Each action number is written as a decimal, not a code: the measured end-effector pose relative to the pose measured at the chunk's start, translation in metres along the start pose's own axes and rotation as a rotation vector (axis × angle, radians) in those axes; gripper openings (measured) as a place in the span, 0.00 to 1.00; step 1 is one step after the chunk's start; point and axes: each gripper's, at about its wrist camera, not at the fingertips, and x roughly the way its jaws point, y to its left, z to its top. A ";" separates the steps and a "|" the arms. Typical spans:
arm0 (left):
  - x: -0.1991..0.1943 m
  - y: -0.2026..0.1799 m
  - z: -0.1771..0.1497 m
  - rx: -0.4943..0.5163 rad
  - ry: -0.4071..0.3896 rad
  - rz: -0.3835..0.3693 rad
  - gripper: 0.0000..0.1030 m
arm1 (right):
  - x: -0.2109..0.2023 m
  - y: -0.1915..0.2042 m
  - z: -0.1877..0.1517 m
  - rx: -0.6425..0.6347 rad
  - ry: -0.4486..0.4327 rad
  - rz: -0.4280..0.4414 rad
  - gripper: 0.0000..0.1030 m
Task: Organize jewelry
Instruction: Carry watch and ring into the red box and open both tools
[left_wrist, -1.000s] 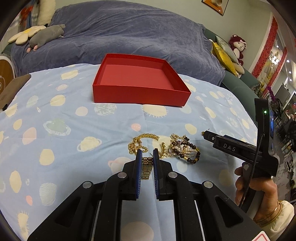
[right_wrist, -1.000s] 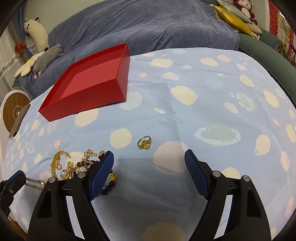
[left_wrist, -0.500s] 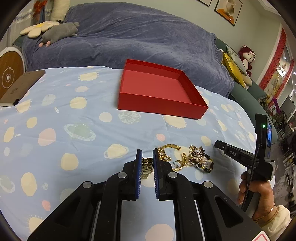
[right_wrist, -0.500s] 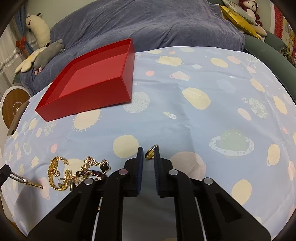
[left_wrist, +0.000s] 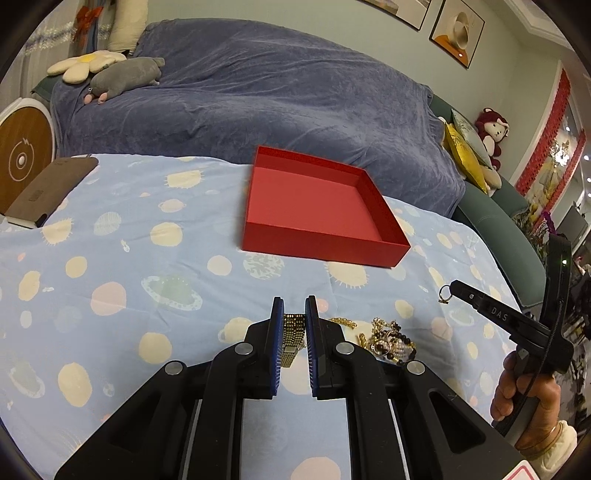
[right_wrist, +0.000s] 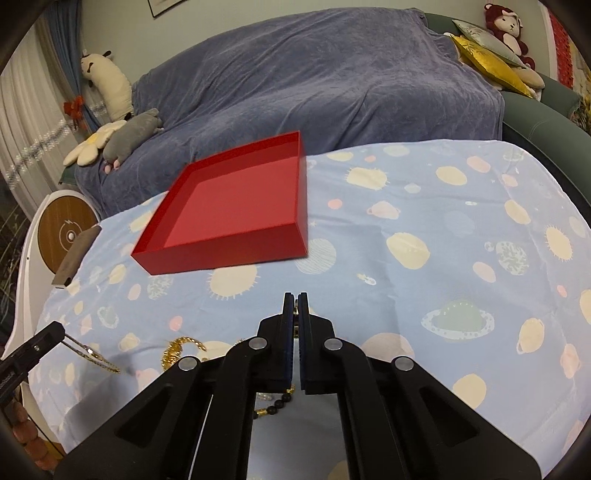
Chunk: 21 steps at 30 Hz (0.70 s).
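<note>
Two grippers, both clamped on jewelry above the planet-print tablecloth (left_wrist: 110, 229). Left gripper (left_wrist: 294, 308) has its jaws closed on a gold mesh bracelet (left_wrist: 293, 338), which hangs between the pads. Right gripper (right_wrist: 295, 301) has its jaws nearly touching, pinching a small gold ring (left_wrist: 444, 295); from its own wrist view the ring is barely visible, probably just a sliver between the pads. Just beyond the left gripper, a jewelry pile (left_wrist: 388, 338) of gold chains and dark beads lies on the cloth. Farther back sits a red box (left_wrist: 317, 247), open-topped. Behind it, a sofa under a blue throw (left_wrist: 258, 99).
</note>
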 end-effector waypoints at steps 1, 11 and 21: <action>-0.002 -0.001 0.003 0.000 -0.009 -0.002 0.08 | -0.005 0.001 0.004 0.000 -0.010 0.010 0.01; -0.003 -0.009 0.044 0.025 -0.043 -0.009 0.08 | -0.023 0.022 0.044 -0.050 -0.058 0.083 0.01; 0.058 -0.020 0.132 0.073 -0.070 0.035 0.08 | 0.040 0.043 0.116 -0.098 -0.054 0.077 0.01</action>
